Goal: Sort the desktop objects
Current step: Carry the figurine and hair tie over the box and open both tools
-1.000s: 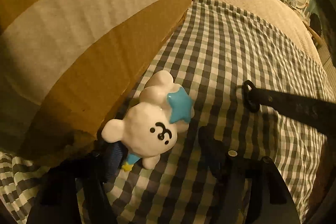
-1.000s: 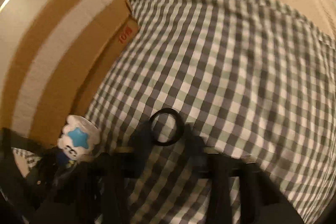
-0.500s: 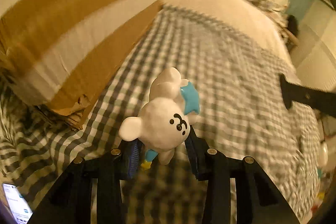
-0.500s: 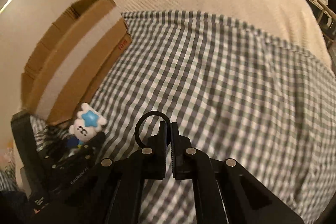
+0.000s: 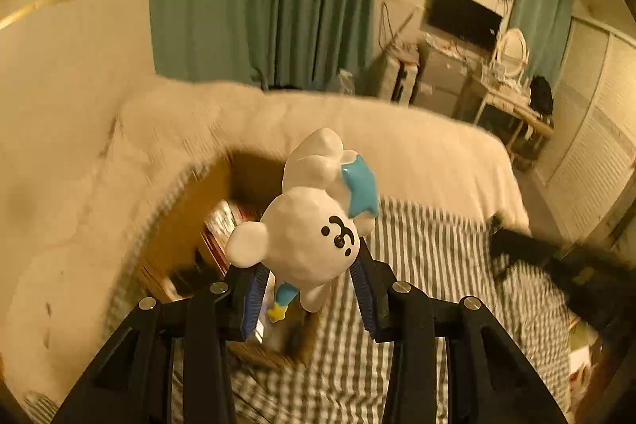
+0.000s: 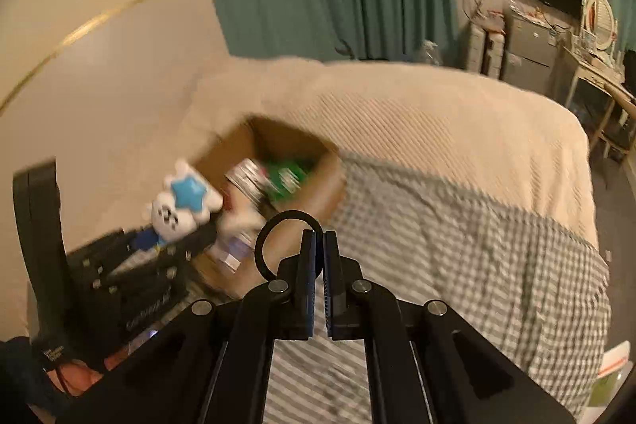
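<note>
Now we are carrying both finds up off the checked bedspread, where they were lying a second ago, toward the open cardboard box. Our left tongs, having just been closing, are pinching the white bear figurine with its blue star, high above the box mouth. Our right tongs are pressed together on the black ring. Judging by this, we are nearing the drop.
</note>
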Demonstrator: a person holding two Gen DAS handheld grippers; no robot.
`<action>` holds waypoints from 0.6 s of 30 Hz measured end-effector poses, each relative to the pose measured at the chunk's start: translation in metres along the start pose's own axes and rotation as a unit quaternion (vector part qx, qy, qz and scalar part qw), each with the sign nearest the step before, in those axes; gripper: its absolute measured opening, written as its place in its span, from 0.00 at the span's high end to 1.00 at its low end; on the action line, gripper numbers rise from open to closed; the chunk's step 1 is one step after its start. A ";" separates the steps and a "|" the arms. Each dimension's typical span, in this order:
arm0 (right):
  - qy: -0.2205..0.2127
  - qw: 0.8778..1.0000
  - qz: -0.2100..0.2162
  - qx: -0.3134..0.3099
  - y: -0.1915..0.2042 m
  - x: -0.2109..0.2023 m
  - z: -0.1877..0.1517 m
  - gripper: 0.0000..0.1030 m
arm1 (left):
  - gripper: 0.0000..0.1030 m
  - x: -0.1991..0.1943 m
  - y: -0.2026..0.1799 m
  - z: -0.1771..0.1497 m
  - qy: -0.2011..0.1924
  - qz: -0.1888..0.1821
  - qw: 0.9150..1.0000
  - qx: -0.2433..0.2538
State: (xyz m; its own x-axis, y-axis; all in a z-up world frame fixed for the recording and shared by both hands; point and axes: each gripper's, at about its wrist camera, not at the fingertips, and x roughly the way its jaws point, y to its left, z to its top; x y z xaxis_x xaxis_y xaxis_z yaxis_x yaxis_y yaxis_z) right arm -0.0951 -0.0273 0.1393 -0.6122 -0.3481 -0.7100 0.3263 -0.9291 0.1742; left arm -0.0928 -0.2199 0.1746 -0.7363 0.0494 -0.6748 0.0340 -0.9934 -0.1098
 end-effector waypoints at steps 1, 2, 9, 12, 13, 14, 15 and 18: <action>-0.002 1.000 0.005 0.004 0.008 0.002 0.009 0.97 | 0.61 -0.006 0.004 0.010 0.000 0.004 1.000 -0.007; -0.008 1.000 0.009 0.008 0.022 0.006 0.024 0.97 | 0.61 -0.006 0.009 0.022 0.008 0.012 1.000 -0.016; -0.044 0.995 0.060 0.071 0.052 0.047 0.050 0.97 | 0.60 0.055 0.058 -0.015 0.070 0.070 0.991 -0.086; -0.004 0.997 0.051 0.061 0.057 0.089 0.038 0.97 | 0.61 0.085 0.060 -0.034 0.091 0.077 0.993 -0.014; 0.005 0.997 0.047 0.058 0.057 0.100 0.035 0.97 | 0.61 0.087 0.063 -0.037 0.081 0.080 0.993 -0.007; 0.014 0.997 0.045 0.055 0.059 0.111 0.034 0.97 | 0.60 0.086 0.065 -0.039 0.078 0.080 0.994 -0.007; 0.025 0.997 0.042 0.053 0.059 0.122 0.033 0.97 | 0.58 0.089 0.068 -0.039 0.079 0.082 0.993 -0.010; 0.025 0.999 0.023 0.027 0.057 0.130 0.027 0.72 | 0.28 0.094 0.072 -0.037 0.085 0.068 0.993 -0.039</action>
State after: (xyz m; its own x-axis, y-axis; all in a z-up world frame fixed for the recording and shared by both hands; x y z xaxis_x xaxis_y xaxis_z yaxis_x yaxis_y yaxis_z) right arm -0.1755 -0.1293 0.0754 -0.5608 -0.3846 -0.7332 0.3133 -0.9183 0.2420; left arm -0.1347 -0.2833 0.0762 -0.5964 -0.0605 -0.8004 0.1813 -0.9815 -0.0609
